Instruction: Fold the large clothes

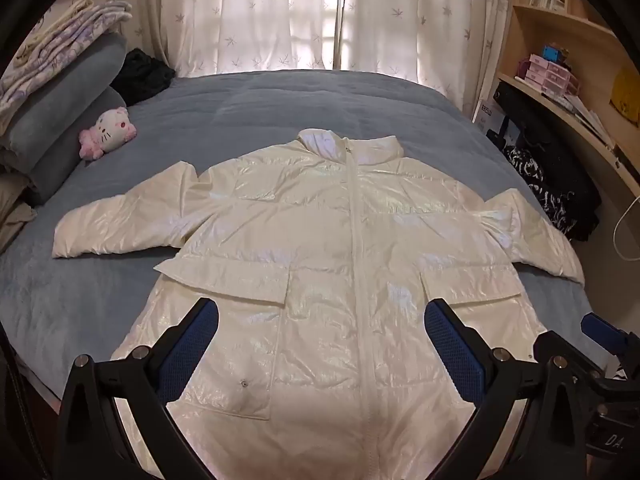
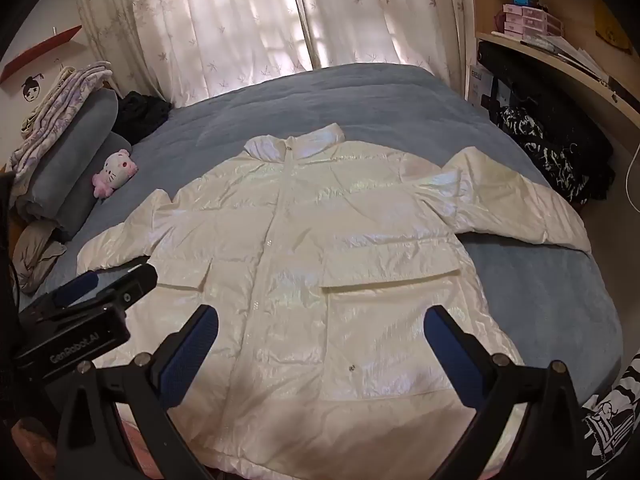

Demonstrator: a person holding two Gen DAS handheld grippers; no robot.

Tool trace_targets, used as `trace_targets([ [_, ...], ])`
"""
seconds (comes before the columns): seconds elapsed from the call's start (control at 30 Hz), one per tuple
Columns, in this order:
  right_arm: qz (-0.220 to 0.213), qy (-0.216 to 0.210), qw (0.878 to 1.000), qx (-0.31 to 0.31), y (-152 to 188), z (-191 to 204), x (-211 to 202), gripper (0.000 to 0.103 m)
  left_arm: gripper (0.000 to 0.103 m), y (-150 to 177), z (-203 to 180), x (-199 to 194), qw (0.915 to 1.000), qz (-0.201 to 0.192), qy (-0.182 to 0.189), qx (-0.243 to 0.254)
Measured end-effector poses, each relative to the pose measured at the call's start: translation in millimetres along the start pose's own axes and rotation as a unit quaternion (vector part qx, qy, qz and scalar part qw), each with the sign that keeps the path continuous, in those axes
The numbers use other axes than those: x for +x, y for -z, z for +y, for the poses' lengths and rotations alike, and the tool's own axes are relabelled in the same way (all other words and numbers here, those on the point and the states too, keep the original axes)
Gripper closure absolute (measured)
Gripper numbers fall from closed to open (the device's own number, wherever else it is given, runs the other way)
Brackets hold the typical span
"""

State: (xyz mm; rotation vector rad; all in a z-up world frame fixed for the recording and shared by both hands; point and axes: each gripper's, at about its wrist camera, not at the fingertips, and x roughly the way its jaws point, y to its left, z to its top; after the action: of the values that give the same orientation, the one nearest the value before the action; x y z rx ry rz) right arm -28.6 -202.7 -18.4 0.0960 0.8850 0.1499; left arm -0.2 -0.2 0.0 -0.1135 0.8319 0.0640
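A shiny white puffer jacket lies flat, front up and zipped, on the blue bed, collar far, both sleeves spread sideways. It also shows in the right wrist view. My left gripper is open and empty, hovering above the jacket's lower hem near the zip. My right gripper is open and empty, above the hem's right half. The left gripper shows at the left of the right wrist view; the right gripper's tip shows at the right edge of the left wrist view.
A pink-and-white cat plush and stacked pillows and bedding sit at the bed's left. Dark clothes lie at the far left corner. Black-and-white garments and shelves stand at the right. Curtains hang behind.
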Motion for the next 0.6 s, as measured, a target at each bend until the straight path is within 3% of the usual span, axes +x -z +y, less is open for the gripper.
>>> trace_targets([
  [0.2, -0.004, -0.002, 1.0, -0.007, 7.7, 3.6, -7.0, 0.0, 0.001, 9.4, -12.0, -6.9, 0.9995, -0.008, -0.007, 0.029],
  [0.6, 0.007, -0.002, 1.0, -0.002, 5.1, 0.1, 1.1, 0.0, 0.001, 10.9, -18.4, -12.0, 0.9992, -0.001, -0.004, 0.039],
])
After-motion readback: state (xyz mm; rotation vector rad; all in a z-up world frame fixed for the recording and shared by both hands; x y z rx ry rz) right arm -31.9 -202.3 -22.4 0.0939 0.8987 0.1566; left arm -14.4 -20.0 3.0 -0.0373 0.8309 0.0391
